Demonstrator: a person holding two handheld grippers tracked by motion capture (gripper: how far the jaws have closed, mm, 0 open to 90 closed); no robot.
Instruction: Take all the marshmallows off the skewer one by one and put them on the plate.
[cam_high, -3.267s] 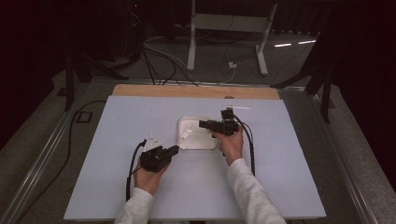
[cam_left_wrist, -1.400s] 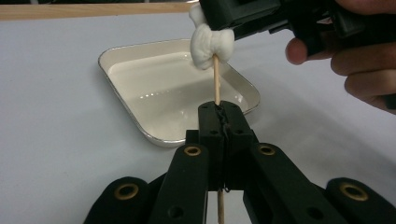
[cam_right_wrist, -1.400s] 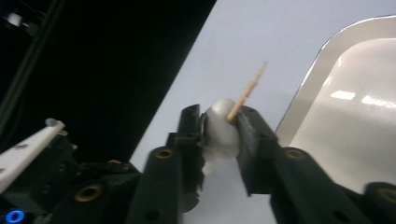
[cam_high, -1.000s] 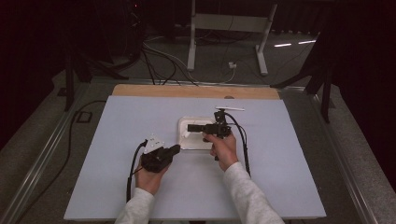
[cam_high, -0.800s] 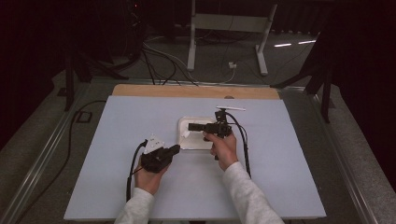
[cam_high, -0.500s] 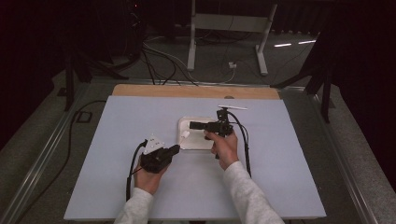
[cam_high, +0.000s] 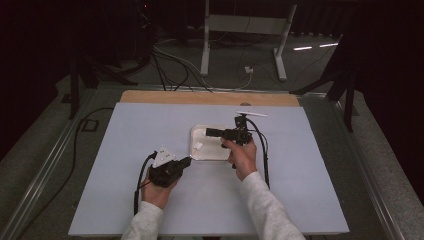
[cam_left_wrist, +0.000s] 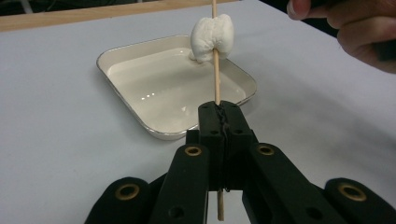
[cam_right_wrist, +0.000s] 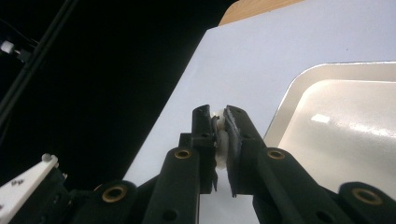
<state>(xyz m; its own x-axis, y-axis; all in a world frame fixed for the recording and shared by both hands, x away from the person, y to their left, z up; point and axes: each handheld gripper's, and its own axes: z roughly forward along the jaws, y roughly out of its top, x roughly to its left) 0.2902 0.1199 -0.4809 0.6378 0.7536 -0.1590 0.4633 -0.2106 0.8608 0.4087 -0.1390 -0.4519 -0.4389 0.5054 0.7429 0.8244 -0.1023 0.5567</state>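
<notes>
Your right tongs (cam_right_wrist: 219, 122) have swung over the tray (cam_high: 196, 150), pinching a marshmallow (cam_right_wrist: 220, 140); left tongs (cam_left_wrist: 219, 111) clamp the skewer (cam_left_wrist: 215, 77), ready for threading.

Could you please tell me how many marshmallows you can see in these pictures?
2. One marshmallow sits on the skewer held by the left gripper, over the tray. A second is squeezed in the right gripper. Others may be hidden.

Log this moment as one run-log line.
left gripper: shut on skewer | marshmallow: on skewer, over tray | right gripper: shut on white piece
</notes>
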